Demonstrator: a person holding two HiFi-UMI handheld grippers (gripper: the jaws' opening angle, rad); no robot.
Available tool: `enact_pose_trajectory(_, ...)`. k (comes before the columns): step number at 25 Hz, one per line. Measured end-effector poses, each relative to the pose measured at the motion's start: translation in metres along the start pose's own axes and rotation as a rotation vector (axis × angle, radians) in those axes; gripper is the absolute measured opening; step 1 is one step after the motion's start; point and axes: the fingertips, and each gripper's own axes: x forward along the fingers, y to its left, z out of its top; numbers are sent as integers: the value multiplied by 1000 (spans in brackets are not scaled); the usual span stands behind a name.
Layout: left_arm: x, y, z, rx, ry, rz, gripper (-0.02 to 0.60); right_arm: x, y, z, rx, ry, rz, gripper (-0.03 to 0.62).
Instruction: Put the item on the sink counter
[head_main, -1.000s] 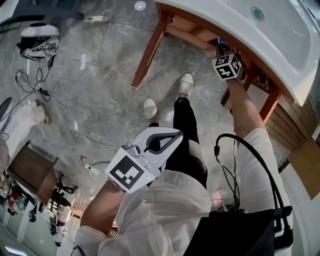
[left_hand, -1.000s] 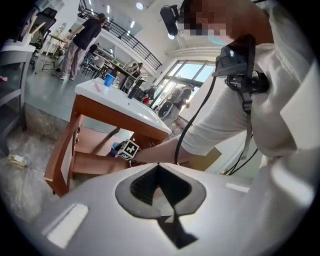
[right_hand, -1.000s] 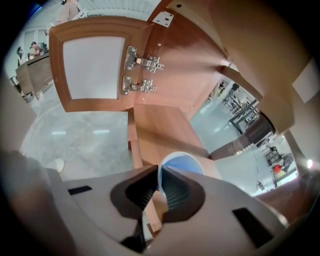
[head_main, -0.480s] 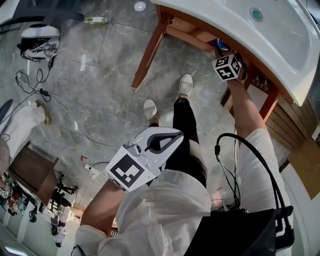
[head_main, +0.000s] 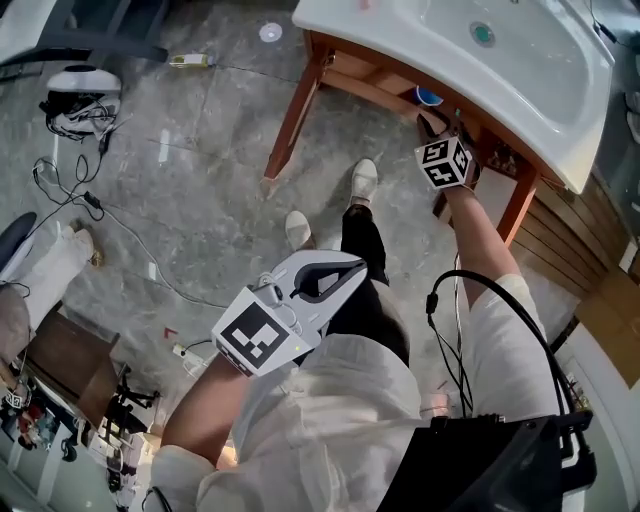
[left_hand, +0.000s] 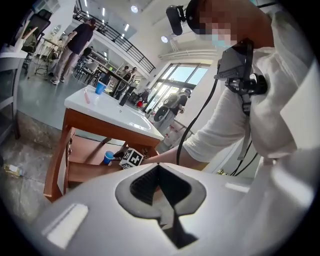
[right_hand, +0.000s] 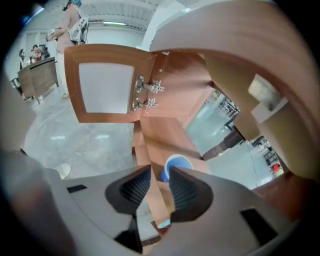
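A small blue cup (head_main: 428, 97) stands on the wooden shelf under the white sink counter (head_main: 400, 45). My right gripper (head_main: 435, 125) reaches in under the counter, just short of it. In the right gripper view the cup (right_hand: 176, 165) sits just beyond the fingertips of that gripper (right_hand: 160, 172). Its jaws are opening and nothing lies between the pads. My left gripper (head_main: 350, 272) hangs low by my thigh, far from the sink, shut and empty. From the left gripper view (left_hand: 159, 169) the cup (left_hand: 108, 157) shows beside the right gripper's marker cube.
The cabinet door (right_hand: 107, 82) stands swung open to the left of the shelf. Wooden legs (head_main: 290, 110) carry the sink. Another blue cup (left_hand: 100, 88) stands on the counter top. Cables (head_main: 80, 180) trail over the marble floor, and people stand far off.
The head view has shifted, bringing more of the sink into sight. The blue cup now shows whole, a little farther from the right gripper's cube. The left gripper has not moved.
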Motion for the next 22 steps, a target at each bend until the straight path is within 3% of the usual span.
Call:
enact_pose_trajectory(4, -13, -22, 12, 119, -15, -51, 5, -45, 18, 13, 38, -34, 12, 100)
enact_pose_trajectory(9, -34, -48, 31, 140, -6, -61, 5, -115, 36, 47, 129, -117, 56, 67)
enact_pose_trajectory(13, -50, -67, 41, 247, -35, -89, 5, -182, 41, 75, 260, -195, 65, 24)
enact_pose_trajectory(22, -100, -96, 39, 303, -28, -62, 5, -318, 76, 132, 434, -296, 70, 6)
